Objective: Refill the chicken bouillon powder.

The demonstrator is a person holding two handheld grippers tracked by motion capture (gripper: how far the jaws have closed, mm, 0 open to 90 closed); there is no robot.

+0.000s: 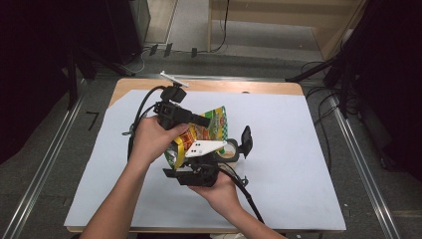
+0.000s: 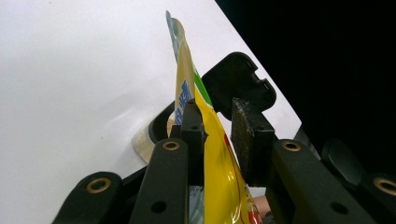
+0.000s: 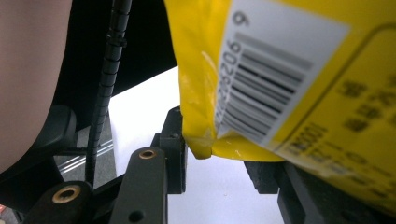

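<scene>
Looking from the person's edge of the table outward: two forearms come in, one gripper in each hand. Nearest is the right gripper (image 1: pixel 195 175), held low over the white sheet (image 1: pixel 278 149) that covers the table, with its grey three-cornered plate on top. In its own view the jaws stand apart and the bottom corner of the one yellow snack bag (image 3: pixel 299 70), barcode side facing the camera, hangs down between them. Can't tell for sure if the pads actually press on it there.

Just past that is the left gripper (image 1: pixel 200 120), held higher. Its view is clearer: the jaws are pinched on the bag's (image 2: pixel 212 149) upper edge, one pad on each face of the foil, so that one's gripping the bag. So the bag (image 1: pixel 206 130) sits up off the sheet between the two grippers, near the middle of the table.

Right behind the bag lies one roll of tape (image 1: pixel 228 149) flat on the sheet, with one black part (image 1: pixel 245 140) standing just beside it.
</scene>
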